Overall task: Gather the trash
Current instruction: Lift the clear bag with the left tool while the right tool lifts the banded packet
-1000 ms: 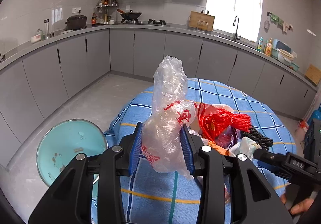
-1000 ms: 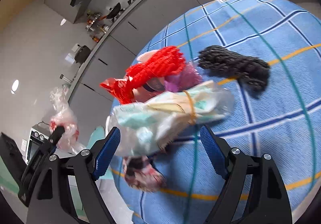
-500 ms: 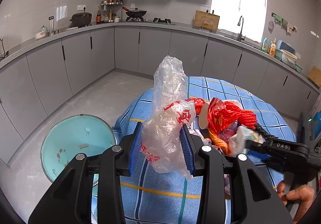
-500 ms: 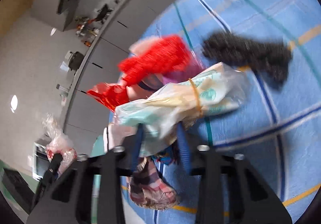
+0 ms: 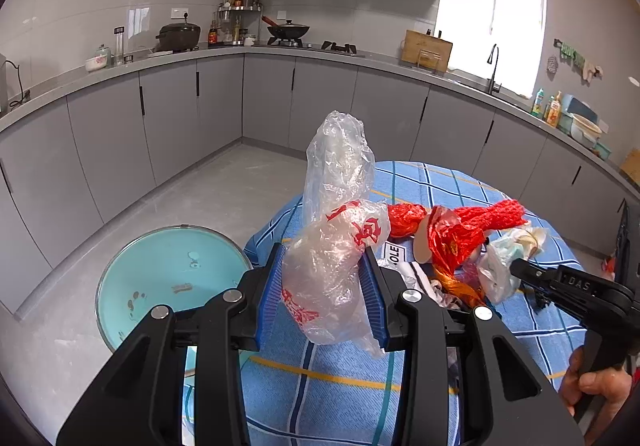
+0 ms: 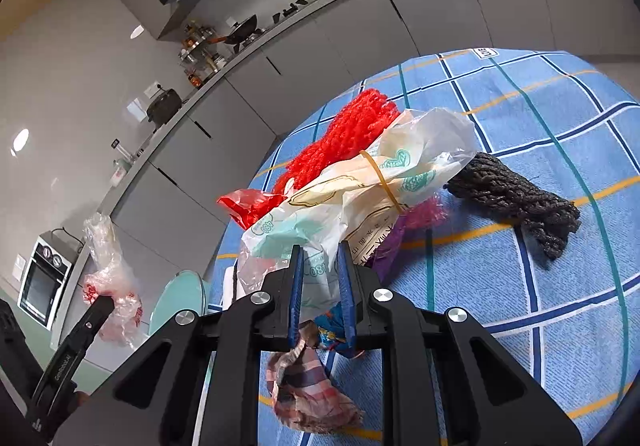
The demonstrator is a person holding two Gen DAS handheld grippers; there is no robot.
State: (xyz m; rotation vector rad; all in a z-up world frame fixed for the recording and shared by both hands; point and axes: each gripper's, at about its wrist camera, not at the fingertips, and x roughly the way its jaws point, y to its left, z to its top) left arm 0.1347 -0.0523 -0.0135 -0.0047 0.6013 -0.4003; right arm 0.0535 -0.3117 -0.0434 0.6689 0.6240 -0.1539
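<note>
A crumpled clear plastic bag with red print (image 5: 336, 246) is gripped between the blue pads of the left gripper (image 5: 326, 298) and is held upright in the air at the near edge of the surface (image 5: 440, 182), its upper end standing above the jaws. The same bag is seen in the right wrist view at the far left, in front of the grey cabinets. A white plastic bag with teal print (image 6: 360, 198), bound by a yellow rubber band (image 6: 380, 178), is pinched at its lower end by the right gripper (image 6: 322, 298), whose jaws are closing on it and are nearly together. That bag is seen above the heap of trash on the surface, which is covered by a blue checked cloth. Just behind it a red mesh bundle (image 6: 348, 138) and a red plastic bag (image 6: 248, 206) are seen, with purple wrapping (image 6: 404, 230) under it. A black mesh bundle (image 6: 516, 198) lies on the cloth just to the right. A crumpled checked wrapper (image 6: 312, 390) lies below the right jaws. A pale teal round bin (image 5: 168, 278) stands on the floor beside the surface, left of the left gripper. A hand (image 5: 596, 394) is seen on the right gripper's handle.
</note>
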